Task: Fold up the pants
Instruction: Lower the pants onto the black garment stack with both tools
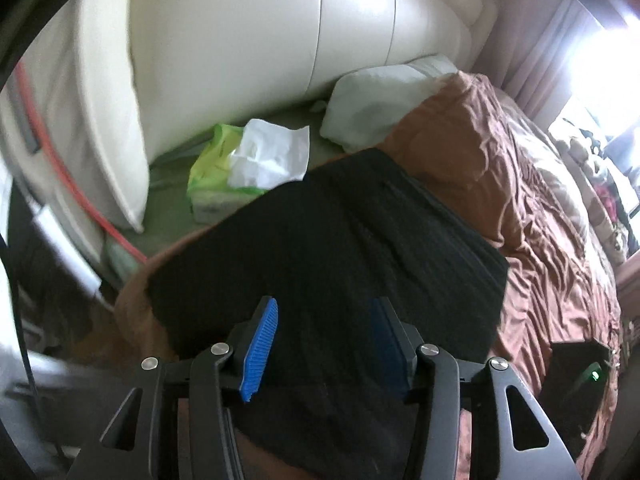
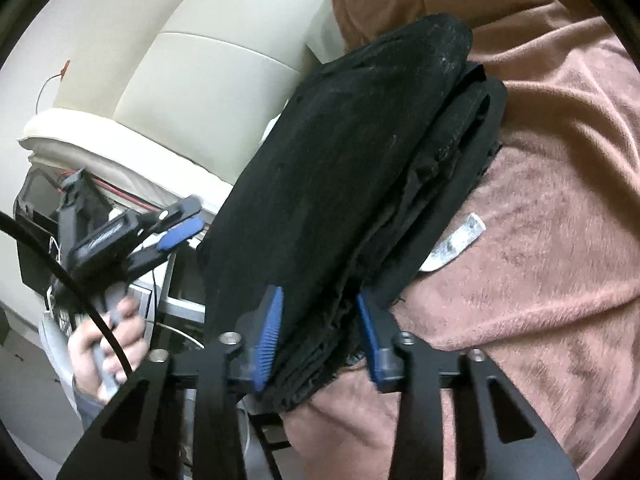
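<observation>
**Folded pants held at the near edge by the right hand-held gripper, left one over the top**

The black pants (image 2: 352,152) lie as a thick folded stack on the brown blanket (image 2: 560,240) of the bed, near the cream padded headboard (image 1: 240,40). In the right wrist view the bundle's long axis runs away from the right hand-held gripper (image 2: 318,334), up and slightly right toward the headboard, and its near end sits between the two blue pads (image 2: 270,336). The jaws are narrowed onto that edge: the left pad presses the top layer, the right pad lies against the layers underneath, so this hand-held gripper appears to have hold of the stack.

The left hand-held gripper (image 1: 324,344) points steeply down at the pants (image 1: 328,248) from the bundle's other side. Its jaws stand about half open with dark cloth showing between them, but the pads do not press on it; it holds nothing. In the right wrist view it (image 2: 176,228) hangs just beside the bundle's left edge, gripped by a hand (image 2: 108,340).

The right hand-held gripper is thus the one on the cloth. Any further fold or shift would likely run along that long axis, the left steadying or taking the far side.

A tissue pack (image 1: 224,172) and a white pillow (image 1: 376,108) lie beyond, clear of the pants.
</observation>
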A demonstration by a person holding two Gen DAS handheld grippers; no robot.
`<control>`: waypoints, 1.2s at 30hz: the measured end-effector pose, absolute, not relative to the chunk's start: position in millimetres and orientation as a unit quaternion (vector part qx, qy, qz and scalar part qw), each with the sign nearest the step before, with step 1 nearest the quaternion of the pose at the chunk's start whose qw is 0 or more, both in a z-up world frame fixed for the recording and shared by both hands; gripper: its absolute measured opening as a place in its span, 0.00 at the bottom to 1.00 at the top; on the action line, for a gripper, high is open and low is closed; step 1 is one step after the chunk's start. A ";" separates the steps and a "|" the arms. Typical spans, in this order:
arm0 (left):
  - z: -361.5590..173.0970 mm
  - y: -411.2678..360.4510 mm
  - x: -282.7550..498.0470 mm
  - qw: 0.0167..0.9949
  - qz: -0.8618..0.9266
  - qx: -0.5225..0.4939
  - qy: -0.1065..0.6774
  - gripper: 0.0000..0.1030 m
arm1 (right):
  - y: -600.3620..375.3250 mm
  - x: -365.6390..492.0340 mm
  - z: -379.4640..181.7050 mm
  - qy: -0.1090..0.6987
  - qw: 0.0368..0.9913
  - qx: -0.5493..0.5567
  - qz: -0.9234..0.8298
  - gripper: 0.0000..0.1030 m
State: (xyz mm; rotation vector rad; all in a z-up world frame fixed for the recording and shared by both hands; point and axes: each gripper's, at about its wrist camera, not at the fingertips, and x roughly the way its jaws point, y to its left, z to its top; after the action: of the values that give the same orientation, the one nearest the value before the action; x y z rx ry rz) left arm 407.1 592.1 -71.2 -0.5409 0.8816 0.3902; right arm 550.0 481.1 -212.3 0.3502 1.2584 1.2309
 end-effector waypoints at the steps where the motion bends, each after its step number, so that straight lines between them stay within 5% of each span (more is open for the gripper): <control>1: -70.8 589.5 399.2 0.850 0.187 -0.265 0.414 0.50 | 482.2 548.9 -213.1 0.551 0.622 0.161 0.533 0.22; 9: -70.0 569.1 358.2 0.851 0.196 -0.301 0.383 0.50 | 490.5 553.3 -201.0 0.560 0.630 0.129 0.522 0.24; 23: -94.3 538.8 354.9 0.859 0.204 -0.326 0.337 0.50 | 479.9 558.1 -140.6 0.443 0.701 0.032 0.558 0.24; 36: -125.5 544.8 372.3 0.853 0.230 -0.316 0.346 0.40 | 535.1 561.5 -167.2 0.395 0.726 -0.046 0.561 0.22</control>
State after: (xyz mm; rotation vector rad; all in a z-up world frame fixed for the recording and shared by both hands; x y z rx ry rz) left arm 372.3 544.8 -125.5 -0.6657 0.7277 0.4844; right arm 561.5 535.1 -167.2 -0.1021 0.8719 1.2361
